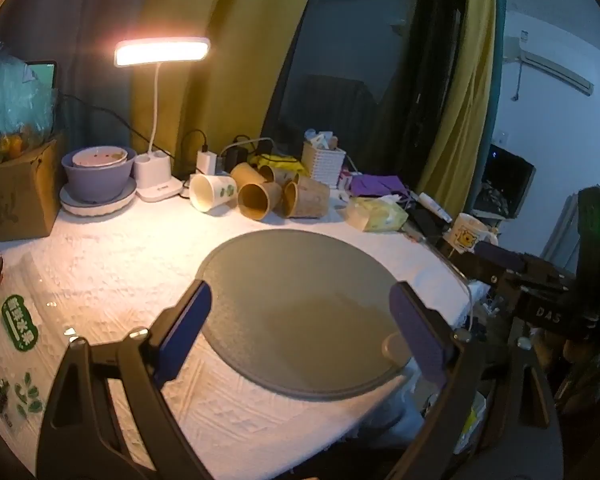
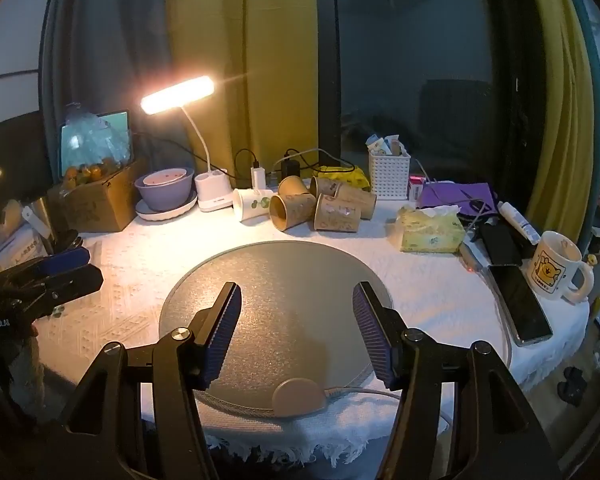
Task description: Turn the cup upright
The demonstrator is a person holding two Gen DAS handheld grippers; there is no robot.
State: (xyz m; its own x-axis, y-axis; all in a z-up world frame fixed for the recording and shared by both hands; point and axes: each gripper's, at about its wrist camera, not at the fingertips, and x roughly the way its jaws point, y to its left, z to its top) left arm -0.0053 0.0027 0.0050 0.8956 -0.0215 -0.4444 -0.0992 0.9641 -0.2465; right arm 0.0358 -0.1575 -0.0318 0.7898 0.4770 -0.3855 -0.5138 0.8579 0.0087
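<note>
Several paper cups lie on their sides at the back of the table: a white cup with green leaves (image 1: 212,197) (image 2: 253,204) and brown cups (image 1: 260,199) (image 2: 293,211) beside it. A round grey mat (image 1: 300,312) (image 2: 276,304) lies in the middle, bare. My left gripper (image 1: 300,328) is open and empty above the mat's near edge. My right gripper (image 2: 298,320) is open and empty above the mat. Each gripper shows at the edge of the other's view: the right one (image 1: 516,276) and the left one (image 2: 64,272).
A lit desk lamp (image 1: 162,52) (image 2: 178,94), a purple bowl on a plate (image 1: 98,180) (image 2: 166,192), a cardboard box (image 2: 96,200), a white basket (image 2: 389,174), a tissue pack (image 2: 430,228), a phone (image 2: 522,304) and a bear mug (image 2: 556,266) ring the mat on the white cloth (image 2: 440,292).
</note>
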